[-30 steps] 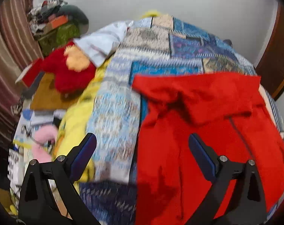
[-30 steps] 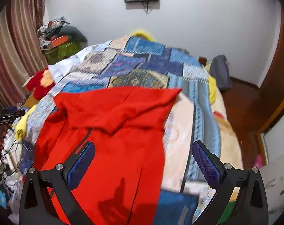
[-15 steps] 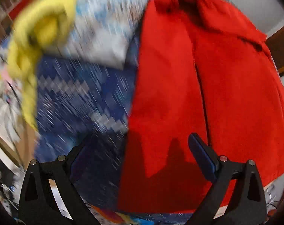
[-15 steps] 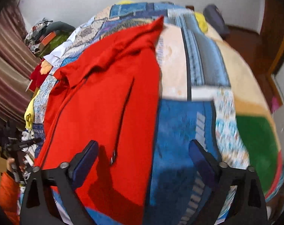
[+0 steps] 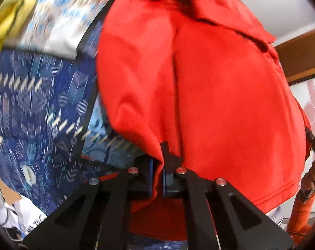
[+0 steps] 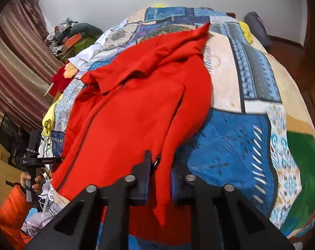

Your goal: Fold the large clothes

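**Both grippers now pinching the hem**

I'm seeing the left gripper (image 5: 157, 179) go from wide open to clenched on the red jacket (image 5: 199, 83); right gripper (image 6: 159, 179) is closing on its near edge, cloth between the fingers. Fold lift looks ready. Jacket is lying on the bed (image 6: 230, 141), long axis running away from me, hood end pointing at the far wall.

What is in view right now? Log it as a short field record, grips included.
garment: red jacket, spread on the bed, hood toward the wall
surface: patchwork bedspread
left gripper: jaws shut on the jacket's near hem
right gripper: jaws closing, red fabric pinched between them beside the zipper pull
fold: not yet started
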`<action>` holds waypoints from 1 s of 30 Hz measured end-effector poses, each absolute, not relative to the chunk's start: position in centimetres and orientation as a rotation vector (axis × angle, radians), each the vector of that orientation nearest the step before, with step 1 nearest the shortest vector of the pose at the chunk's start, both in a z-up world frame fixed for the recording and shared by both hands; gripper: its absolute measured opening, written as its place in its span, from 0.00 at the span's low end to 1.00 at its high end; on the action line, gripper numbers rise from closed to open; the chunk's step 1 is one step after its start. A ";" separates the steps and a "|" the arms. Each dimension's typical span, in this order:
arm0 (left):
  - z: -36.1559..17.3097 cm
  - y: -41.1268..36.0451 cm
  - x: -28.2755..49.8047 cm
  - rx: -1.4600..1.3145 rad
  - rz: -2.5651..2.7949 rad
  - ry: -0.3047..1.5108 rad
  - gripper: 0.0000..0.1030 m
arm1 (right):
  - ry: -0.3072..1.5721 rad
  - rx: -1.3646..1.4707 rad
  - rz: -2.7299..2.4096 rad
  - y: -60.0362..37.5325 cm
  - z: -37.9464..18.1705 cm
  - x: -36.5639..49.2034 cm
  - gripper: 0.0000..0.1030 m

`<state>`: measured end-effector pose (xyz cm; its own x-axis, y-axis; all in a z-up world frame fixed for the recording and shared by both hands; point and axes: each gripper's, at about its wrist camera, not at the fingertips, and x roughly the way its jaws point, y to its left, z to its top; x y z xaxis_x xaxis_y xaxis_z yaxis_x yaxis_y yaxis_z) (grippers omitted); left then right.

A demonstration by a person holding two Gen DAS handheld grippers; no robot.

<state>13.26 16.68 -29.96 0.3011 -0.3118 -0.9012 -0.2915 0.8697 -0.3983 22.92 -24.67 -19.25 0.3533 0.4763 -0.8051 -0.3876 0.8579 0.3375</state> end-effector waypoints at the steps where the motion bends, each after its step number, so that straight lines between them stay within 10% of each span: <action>1: -29.0 16.4 13.8 -0.534 -0.017 1.262 0.04 | 1.066 0.093 0.562 -24.3 -18.9 23.1 0.11; 17: -14.2 22.4 23.6 -0.471 0.067 0.862 0.03 | 0.888 0.089 0.561 -18.7 -13.2 32.6 0.10; 30: -21.1 29.4 39.7 -0.494 0.343 0.952 0.03 | 0.949 0.119 0.352 -15.8 -16.6 52.1 0.10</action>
<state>39.67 29.37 -21.12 0.5395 0.0636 -0.8396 -0.4866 0.8374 -0.2492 52.14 -15.85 -16.62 0.5306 0.3459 -0.7739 -0.2422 0.9367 0.2527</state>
